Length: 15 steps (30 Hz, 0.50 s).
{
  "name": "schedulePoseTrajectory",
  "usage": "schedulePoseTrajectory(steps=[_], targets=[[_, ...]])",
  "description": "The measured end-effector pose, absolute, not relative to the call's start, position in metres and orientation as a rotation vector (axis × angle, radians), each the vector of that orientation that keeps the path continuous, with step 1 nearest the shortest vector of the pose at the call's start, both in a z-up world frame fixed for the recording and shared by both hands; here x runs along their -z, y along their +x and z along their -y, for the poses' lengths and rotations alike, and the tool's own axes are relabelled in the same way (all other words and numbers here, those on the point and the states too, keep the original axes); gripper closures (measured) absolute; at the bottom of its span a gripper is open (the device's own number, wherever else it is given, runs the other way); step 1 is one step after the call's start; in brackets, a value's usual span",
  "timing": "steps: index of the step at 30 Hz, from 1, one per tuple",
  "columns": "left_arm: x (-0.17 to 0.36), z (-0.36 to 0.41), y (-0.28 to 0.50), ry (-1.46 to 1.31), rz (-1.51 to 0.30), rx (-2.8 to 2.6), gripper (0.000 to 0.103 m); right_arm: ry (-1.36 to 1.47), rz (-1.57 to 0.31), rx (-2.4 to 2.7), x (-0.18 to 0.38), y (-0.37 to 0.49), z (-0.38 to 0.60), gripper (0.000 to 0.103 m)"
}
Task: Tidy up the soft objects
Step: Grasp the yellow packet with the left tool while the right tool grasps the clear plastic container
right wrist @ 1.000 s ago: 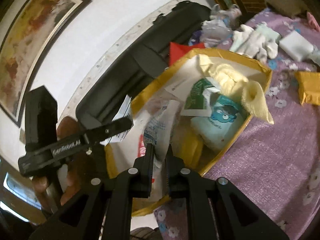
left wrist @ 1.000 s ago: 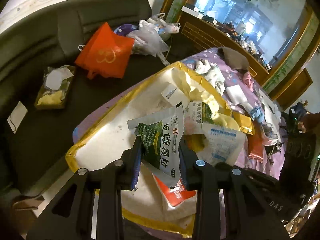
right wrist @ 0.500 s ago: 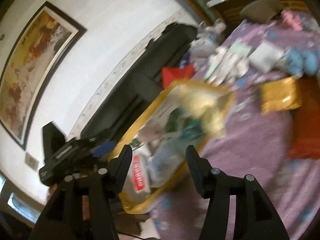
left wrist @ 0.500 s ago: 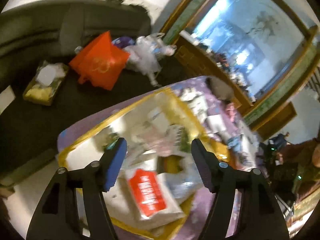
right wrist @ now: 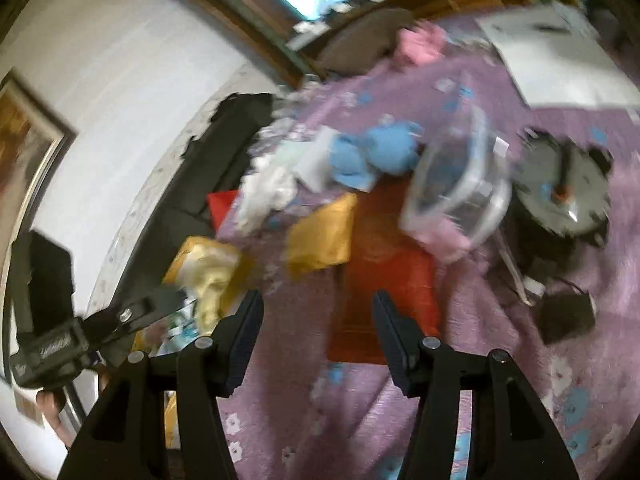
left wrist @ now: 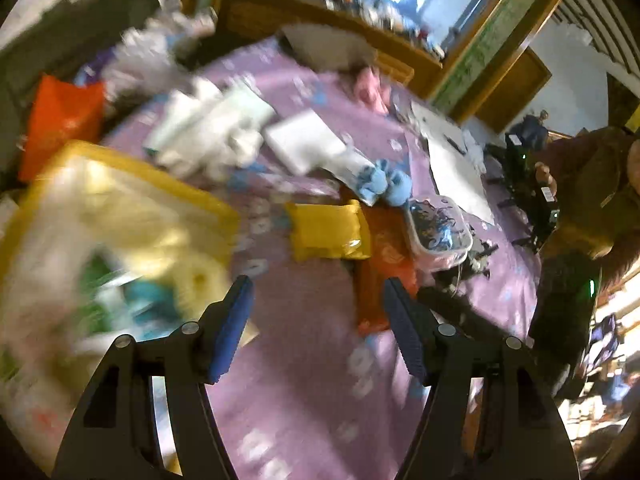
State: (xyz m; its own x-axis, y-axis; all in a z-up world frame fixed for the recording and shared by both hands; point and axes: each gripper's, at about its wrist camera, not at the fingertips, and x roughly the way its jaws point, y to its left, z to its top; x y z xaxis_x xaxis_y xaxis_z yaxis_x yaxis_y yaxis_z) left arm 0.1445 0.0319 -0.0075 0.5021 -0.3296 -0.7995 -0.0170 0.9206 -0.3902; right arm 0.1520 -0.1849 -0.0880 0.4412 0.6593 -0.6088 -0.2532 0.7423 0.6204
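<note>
Both grippers hover over a purple flowered bedspread (left wrist: pixel 312 360), each w/ fingers spread wide and nothing between them. Left gripper (left wrist: pixel 316 312) has blue pads (left wrist: pixel 234 320); right gripper (right wrist: pixel 316 332) sits over the near end of a red-orange packet (right wrist: pixel 384 280).

Soft items are scattered across the bed. A yellow-rimmed bag (left wrist: pixel 120 208) stuffed w/ packets lies at the bed's left edge in the left wrist view, heavily blurred; contents can't be told apart beyond yellow, white, green and teal patches. The same bag (right wrist: pixel 208 268) shows at lower left in the right wrist view, beside the other gripper's black body (right wrist: pixel 60 344). Toward mid-bed a yellow pouch (left wrist: pixel 328 232) lies flat, touching the red-orange packet (left wrist: pixel 384 256) on its right. Just beyond them sit a blue plush item (left wrist: pixel 386 186) and a clear plastic tub (left wrist: pixel 438 232) w/ blue-patterned contents, tub partly over the red packet. A white foam block (left wrist: pixel 304 144) and a heap of white cloths (left wrist: pixel 216 136) lie further back; a pink soft thing (left wrist: pixel 370 88) is near the far edge. White paper sheet (left wrist: pixel 456 164) lies toward the right edge. An orange bag (left wrist: pixel 60 120) is off the bed's left side, on a dark sofa.
</note>
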Motion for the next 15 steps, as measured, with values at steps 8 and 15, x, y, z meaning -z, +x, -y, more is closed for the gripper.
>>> schedulePoseTrajectory(steps=[8,15], targets=[[0.036,0.014,0.241,-0.135,-1.109,0.267,0.035,0.621,-1.020,-0.564,0.096,0.156,0.216,0.047],[0.079,0.004,0.267,-0.219,-1.264,0.271,0.035,0.674,-1.032,-0.573,0.097,0.157,0.225,0.047]])
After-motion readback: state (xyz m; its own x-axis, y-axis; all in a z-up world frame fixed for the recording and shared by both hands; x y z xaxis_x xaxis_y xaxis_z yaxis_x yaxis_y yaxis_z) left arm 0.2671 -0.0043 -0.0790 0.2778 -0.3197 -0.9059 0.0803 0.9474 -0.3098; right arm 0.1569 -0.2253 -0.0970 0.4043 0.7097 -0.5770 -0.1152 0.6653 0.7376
